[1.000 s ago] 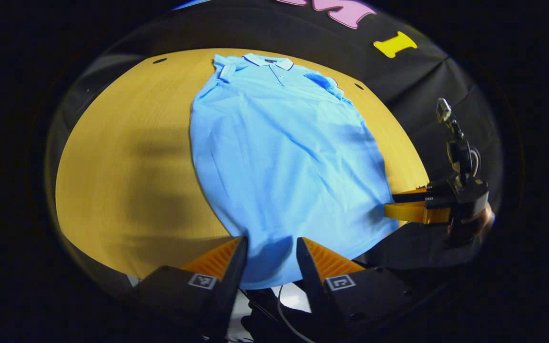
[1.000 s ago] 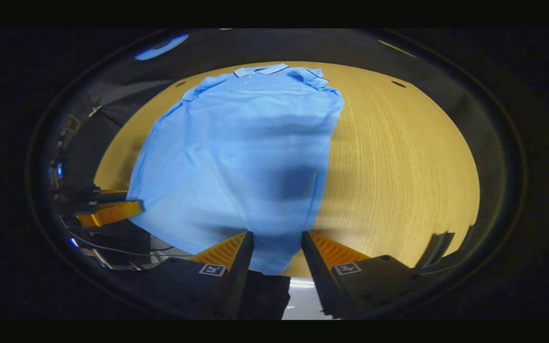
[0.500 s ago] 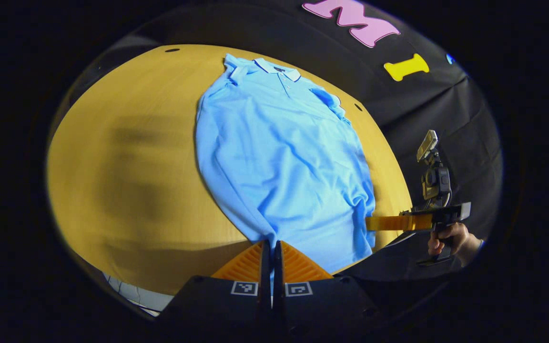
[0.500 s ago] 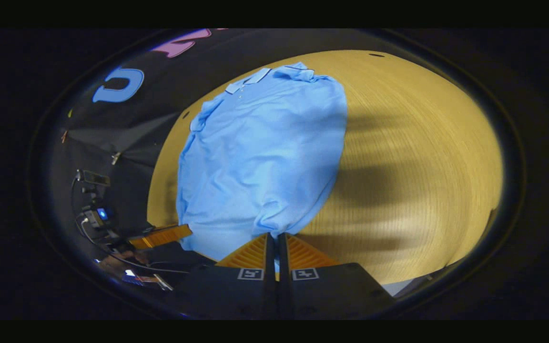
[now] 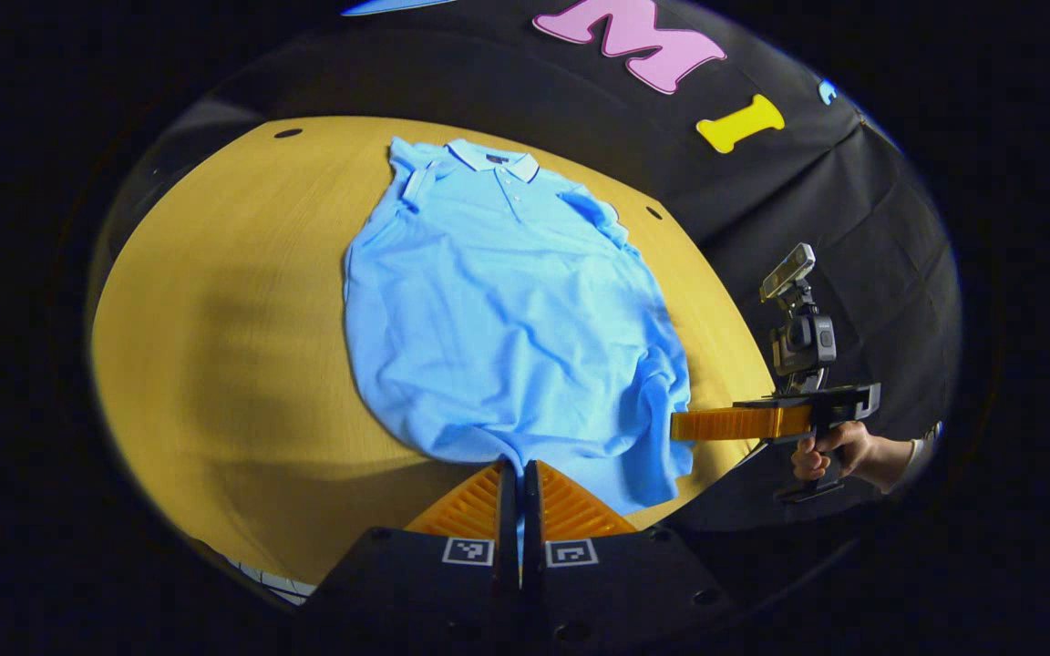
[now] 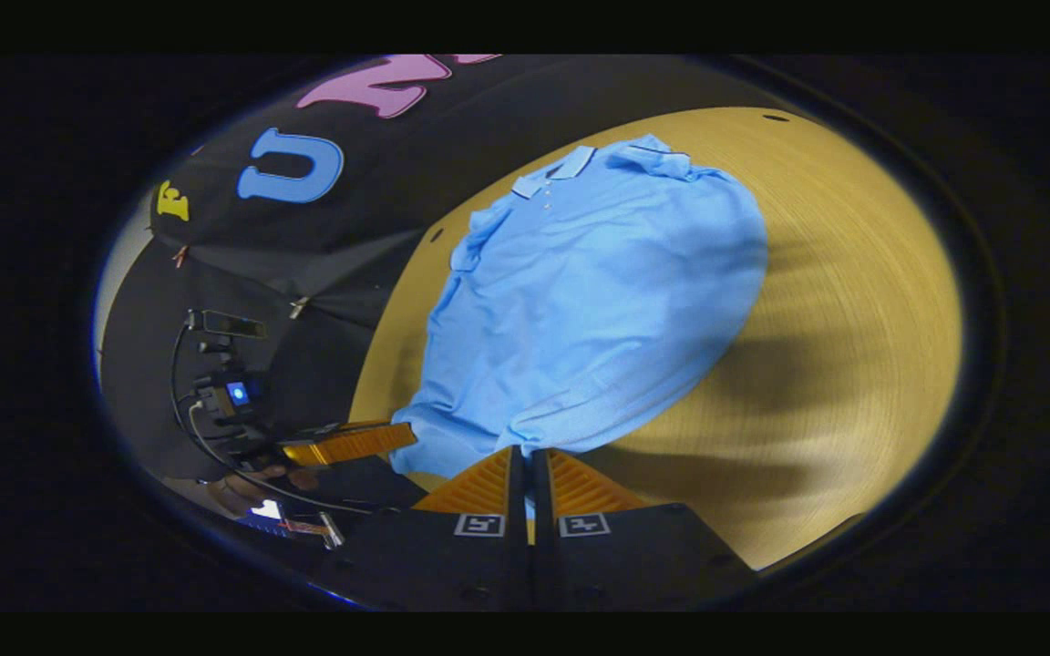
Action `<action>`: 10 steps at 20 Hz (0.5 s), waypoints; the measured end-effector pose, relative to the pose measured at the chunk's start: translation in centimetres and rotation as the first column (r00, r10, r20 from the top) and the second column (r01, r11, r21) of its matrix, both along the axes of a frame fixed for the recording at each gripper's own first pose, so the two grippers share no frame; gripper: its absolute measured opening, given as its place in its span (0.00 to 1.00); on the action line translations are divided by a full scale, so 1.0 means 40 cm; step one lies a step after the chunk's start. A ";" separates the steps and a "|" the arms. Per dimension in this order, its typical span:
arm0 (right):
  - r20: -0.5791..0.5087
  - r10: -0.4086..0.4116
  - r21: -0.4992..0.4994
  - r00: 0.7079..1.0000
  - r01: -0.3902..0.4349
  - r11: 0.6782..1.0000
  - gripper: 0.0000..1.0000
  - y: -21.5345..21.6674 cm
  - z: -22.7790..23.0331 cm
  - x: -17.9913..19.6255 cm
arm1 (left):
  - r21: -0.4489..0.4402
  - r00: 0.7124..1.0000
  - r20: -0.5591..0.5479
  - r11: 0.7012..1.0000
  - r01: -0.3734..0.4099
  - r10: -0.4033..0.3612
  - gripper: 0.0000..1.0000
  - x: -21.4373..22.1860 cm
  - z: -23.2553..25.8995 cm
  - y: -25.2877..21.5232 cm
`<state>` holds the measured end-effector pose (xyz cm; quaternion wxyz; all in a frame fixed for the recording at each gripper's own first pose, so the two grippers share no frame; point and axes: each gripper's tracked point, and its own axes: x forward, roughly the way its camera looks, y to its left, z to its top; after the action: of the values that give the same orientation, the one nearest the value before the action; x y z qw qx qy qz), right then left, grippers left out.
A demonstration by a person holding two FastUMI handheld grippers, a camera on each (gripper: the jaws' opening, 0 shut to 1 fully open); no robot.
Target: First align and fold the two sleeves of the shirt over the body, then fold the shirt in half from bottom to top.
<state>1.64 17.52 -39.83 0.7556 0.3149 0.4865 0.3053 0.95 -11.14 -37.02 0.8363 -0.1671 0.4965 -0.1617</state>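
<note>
A second ago both grippers were open at the shirt's (image 5: pixel 498 310) bottom hem; now the left gripper (image 5: pixel 518 474) and right gripper (image 6: pixel 529 460) are pinched tight on it. The shirt lies flat on the desk (image 5: pixel 215 301), sleeves folded in, hem bunching near the front edge. I think the bottom-to-top fold is starting.

No readable text on anything

The small square black-and-white code tags (image 5: pixel 468 550) on the left gripper (image 5: pixel 519 474) and on the right gripper (image 6: pixel 529 460), at 6 o'clock in each gripper's view, carry block patterns only, no words or numbers.
</note>
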 end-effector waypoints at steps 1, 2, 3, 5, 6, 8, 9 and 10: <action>0.030 0.004 0.020 1.000 -0.005 1.000 0.07 0.005 0.020 0.025 | 0.003 1.000 0.027 1.000 0.002 -0.003 0.06 0.027 0.019 0.003; 0.061 0.002 0.033 0.998 -0.004 0.999 0.07 0.009 0.041 0.054 | 0.004 0.998 0.055 1.000 0.004 -0.005 0.06 0.055 0.039 0.006; 0.093 -0.003 0.039 0.996 -0.001 0.999 0.07 0.009 0.062 0.087 | 0.002 0.997 0.083 1.000 0.005 -0.005 0.06 0.085 0.063 0.010; 0.173 -0.025 0.050 0.985 0.017 0.999 0.12 0.002 0.114 0.164 | 0.002 0.990 0.138 1.000 0.000 0.000 0.06 0.149 0.107 0.019; 0.218 -0.035 0.046 0.975 0.025 0.999 0.12 -0.005 0.140 0.207 | 0.007 0.987 0.159 1.000 -0.008 0.006 0.06 0.176 0.124 0.031; 0.304 -0.033 0.034 0.952 0.024 0.999 0.00 -0.014 0.193 0.286 | 0.007 0.982 0.190 1.000 -0.019 0.017 0.06 0.254 0.145 0.041; 0.335 -0.031 0.035 0.942 0.021 0.999 0.07 -0.016 0.218 0.322 | 0.006 0.980 0.197 1.000 -0.022 0.020 0.06 0.289 0.152 0.046; 0.353 -0.027 0.039 0.935 0.014 0.999 0.09 -0.013 0.236 0.354 | 0.017 0.979 0.204 0.999 -0.032 0.028 0.06 0.325 0.152 0.059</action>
<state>15.81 16.98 -30.38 0.8282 0.2733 0.3337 0.3578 13.94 -8.79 -30.93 0.8867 -0.1488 0.4072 -0.1606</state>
